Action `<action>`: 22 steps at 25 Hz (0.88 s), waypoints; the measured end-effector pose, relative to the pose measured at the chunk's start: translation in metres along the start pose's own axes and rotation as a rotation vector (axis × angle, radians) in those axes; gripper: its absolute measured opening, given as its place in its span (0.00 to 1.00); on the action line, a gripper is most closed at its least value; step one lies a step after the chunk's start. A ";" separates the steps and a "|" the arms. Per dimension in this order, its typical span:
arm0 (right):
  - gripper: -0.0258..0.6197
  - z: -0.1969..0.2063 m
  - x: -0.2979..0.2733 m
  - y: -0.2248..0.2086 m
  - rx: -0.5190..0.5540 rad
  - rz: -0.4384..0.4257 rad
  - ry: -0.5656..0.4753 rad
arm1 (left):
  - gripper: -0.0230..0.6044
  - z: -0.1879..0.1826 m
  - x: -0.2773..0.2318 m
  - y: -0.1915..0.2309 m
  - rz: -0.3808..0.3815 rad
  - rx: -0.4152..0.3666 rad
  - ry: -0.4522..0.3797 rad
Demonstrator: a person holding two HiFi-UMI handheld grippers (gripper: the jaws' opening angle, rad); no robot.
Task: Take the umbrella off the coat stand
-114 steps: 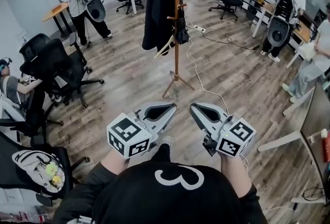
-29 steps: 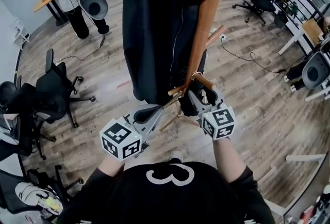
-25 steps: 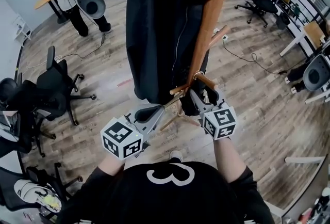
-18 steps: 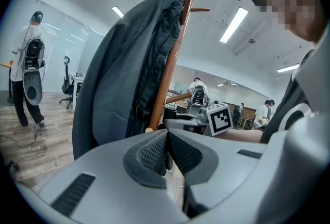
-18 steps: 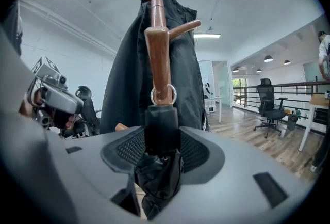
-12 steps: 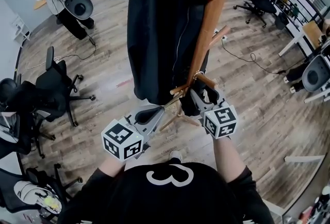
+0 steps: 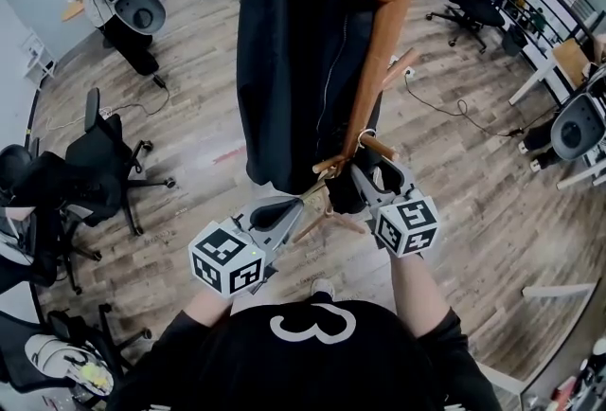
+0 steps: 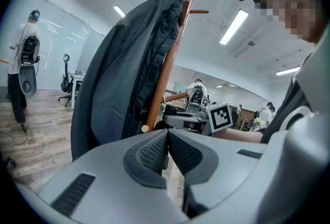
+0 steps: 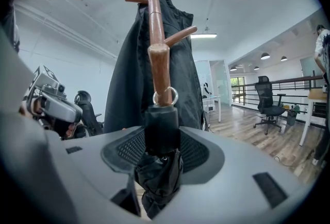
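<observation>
Right gripper view: right gripper (image 9: pixel 163 153) fingers clamped on umbrella (image 9: pixel 161 127), ringed to a peg (image 9: pixel 160 70) at 12 o'clock; head view barely shows it. Left gripper (image 8: pixel 167 138) fingers together.

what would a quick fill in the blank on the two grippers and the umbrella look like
1. The right gripper is ____ on the handle of the umbrella.
2. The umbrella's metal ring loops round a peg of the ____ coat stand.
3. The left gripper has its jaws together and holds ____.

Missing words: shut; wooden; nothing.
</observation>
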State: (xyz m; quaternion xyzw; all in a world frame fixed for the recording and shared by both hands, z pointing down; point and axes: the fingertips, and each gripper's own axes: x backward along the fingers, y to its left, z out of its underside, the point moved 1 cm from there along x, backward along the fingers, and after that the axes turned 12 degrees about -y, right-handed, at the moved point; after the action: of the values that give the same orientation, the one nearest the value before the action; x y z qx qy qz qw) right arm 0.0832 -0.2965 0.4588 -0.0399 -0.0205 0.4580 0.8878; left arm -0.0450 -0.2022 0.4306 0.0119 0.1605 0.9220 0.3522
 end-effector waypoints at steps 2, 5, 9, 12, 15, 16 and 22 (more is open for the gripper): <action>0.36 -0.004 0.003 0.001 -0.003 0.001 -0.009 | 0.06 0.000 0.000 -0.003 0.004 0.000 0.000; 0.36 -0.009 0.009 0.002 -0.003 0.006 -0.018 | 0.06 0.000 0.002 -0.008 0.011 -0.003 -0.002; 0.36 -0.014 0.018 0.005 -0.016 0.012 -0.024 | 0.06 -0.001 0.004 -0.014 0.025 -0.009 -0.008; 0.36 -0.018 0.026 0.006 -0.034 0.020 -0.038 | 0.06 -0.002 0.006 -0.023 0.045 -0.013 -0.016; 0.36 -0.022 0.032 0.008 -0.022 0.034 -0.042 | 0.06 -0.003 0.009 -0.029 0.058 -0.018 -0.019; 0.36 -0.023 0.035 0.008 -0.017 0.041 -0.043 | 0.06 -0.004 0.010 -0.030 0.061 -0.019 -0.020; 0.36 -0.037 0.054 0.005 -0.011 0.071 -0.063 | 0.06 -0.007 0.012 -0.044 0.079 -0.024 -0.029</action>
State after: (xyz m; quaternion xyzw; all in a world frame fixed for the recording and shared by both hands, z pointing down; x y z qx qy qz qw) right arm 0.1134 -0.2513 0.4212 -0.0308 -0.0496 0.4901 0.8697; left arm -0.0269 -0.1655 0.4097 0.0272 0.1436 0.9369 0.3177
